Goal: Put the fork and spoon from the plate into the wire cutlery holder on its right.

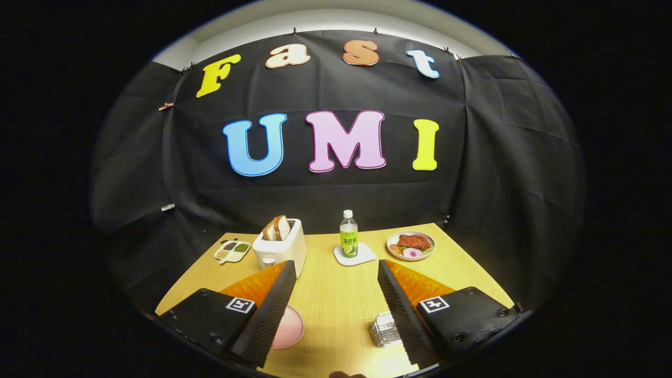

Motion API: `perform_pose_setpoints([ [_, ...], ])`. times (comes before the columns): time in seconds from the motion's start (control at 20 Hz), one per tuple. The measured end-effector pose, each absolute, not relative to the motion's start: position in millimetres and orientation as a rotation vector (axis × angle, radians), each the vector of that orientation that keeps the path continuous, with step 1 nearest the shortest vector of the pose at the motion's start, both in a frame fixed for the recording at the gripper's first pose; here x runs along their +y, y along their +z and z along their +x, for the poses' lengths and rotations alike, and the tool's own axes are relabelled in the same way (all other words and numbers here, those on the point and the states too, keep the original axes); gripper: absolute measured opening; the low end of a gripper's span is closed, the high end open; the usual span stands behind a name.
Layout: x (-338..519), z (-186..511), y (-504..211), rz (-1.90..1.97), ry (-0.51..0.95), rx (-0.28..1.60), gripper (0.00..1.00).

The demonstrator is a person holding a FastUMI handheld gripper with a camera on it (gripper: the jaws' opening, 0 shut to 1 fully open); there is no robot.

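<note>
1. Gripper (334, 286) held above the light wooden counter (336, 294), fingers wide apart, nothing between them but bare wood.
2. Round pink plate (290, 326) at approx 7 o'clock from the gap's centre, half hidden behind the left finger (270, 310); fork & spoon can't be made out on the visible part.
3. Silver perforated-metal cutlery holder (385, 329) at approx 5 o'clock, just beside the right finger (401, 310) on its inner side, partly covered by it. Plate and holder stand apart w/ bare counter between.
4. White two-slot toaster (280, 248) w/ bread slices (277, 228) sticking up, at approx 11 o'clock, beyond the left fingertip.
5. Small white divided dish (232, 251) w/ dark, green & pale fillings, just left of the toaster, at approx 10 o'clock.
6. Clear plastic bottle w/ green label and white cap (348, 235) upright on a white square coaster (355, 254), at approx 12 o'clock, beyond the fingers.
7. White round plate of food (411, 244) (reddish-brown piece, pink & orange bits) at approx 1 o'clock, near the counter's far right corner, well apart from the bottle.
</note>
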State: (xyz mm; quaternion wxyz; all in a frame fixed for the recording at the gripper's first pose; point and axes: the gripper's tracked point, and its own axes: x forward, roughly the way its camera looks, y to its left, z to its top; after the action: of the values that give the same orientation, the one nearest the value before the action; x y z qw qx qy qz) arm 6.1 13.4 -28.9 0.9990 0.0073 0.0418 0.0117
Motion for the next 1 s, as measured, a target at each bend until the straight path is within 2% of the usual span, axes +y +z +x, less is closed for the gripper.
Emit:
perform_pose_setpoints([
  [0.2,34.9,16.8,-46.3,-0.013,0.070,0.131,0.99],
  [0.45,76.1,34.8,-98.4,-0.036,0.143,0.285,0.99],
  [1.0,133.3,43.5,-246.8,-0.131,0.211,0.660,0.99],
])
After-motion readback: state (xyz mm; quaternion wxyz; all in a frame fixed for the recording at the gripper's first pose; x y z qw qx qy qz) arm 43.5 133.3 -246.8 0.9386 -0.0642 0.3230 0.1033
